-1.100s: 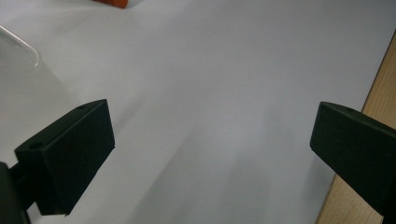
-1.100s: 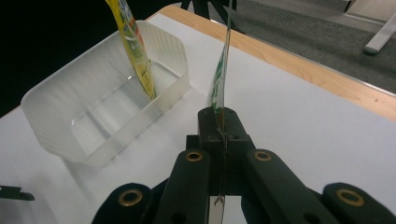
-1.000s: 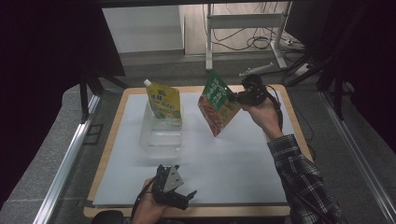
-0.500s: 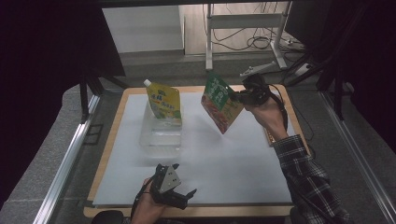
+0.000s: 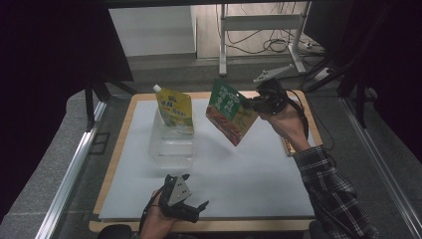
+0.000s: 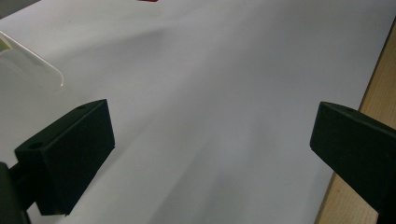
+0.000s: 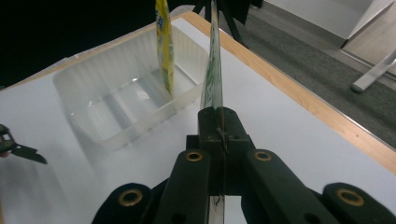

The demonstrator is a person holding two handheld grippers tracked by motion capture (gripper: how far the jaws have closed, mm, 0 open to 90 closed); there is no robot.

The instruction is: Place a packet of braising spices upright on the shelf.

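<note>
Right gripper (image 7: 217,116): jaws closed flat on the edge of the green pouch (image 5: 230,110). In the right gripper view the pouch is seen edge-on, a thin strip rising from the pinched jaws to the top of the frame. In the high view it hangs tilted in the air, right of centre in the upper half of the frame, clear of the white sheet (image 5: 249,169), with the right gripper (image 5: 253,102) at its right edge and the hand (image 5: 286,117) behind it. A plaid sleeve (image 5: 331,191) runs down to the lower right corner.

Left gripper (image 6: 210,140): jaws wide apart, nothing between them; bare white sheet (image 6: 210,84) under them. Wooden board edge (image 6: 378,93) at the right of that view, a corner of the clear tray (image 6: 32,70) at upper left. High view: left gripper (image 5: 185,203) low in the frame, left of centre, at the near edge of the sheet, held in a hand (image 5: 157,221).

Clear plastic tray (image 5: 171,144) sits on the sheet left of centre. Yellow spouted pouch (image 5: 174,108) stands in it at its far end, leaning slightly. In the right gripper view the yellow pouch (image 7: 164,46) is also edge-on, inside the tray (image 7: 84,102), just left of the green pouch (image 7: 212,65) and apart from it.

Green pouch is not in the tray; it is up and to the right of it.
</note>
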